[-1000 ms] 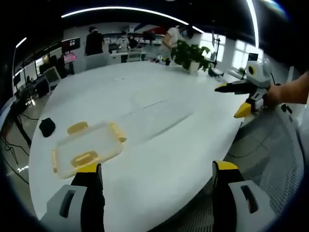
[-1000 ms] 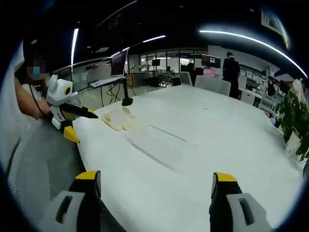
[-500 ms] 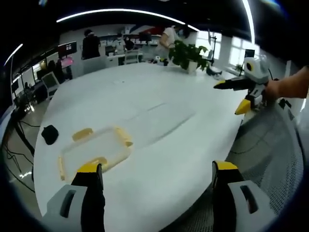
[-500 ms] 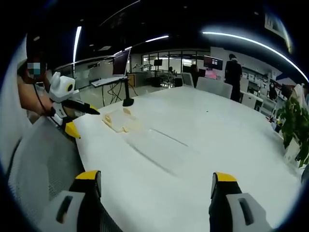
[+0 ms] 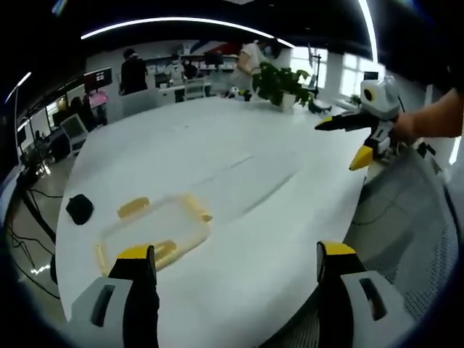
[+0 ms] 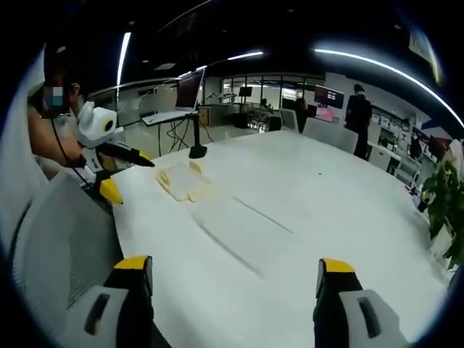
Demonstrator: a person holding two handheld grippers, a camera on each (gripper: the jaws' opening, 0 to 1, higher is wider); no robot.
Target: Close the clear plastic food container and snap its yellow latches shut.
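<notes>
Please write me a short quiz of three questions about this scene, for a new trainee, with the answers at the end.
1. True or false: the left gripper is shut on the clear plastic food container with yellow latches.
2. Multiple choice: the container rests on (A) the grey mesh chair, (B) the large white table, (C) the floor.
3. What small dark thing lies on the table near the container in the left gripper view?

Key:
1. False; its jaws are open and hold nothing.
2. B.
3. A small black object; what it is cannot be told.
</notes>
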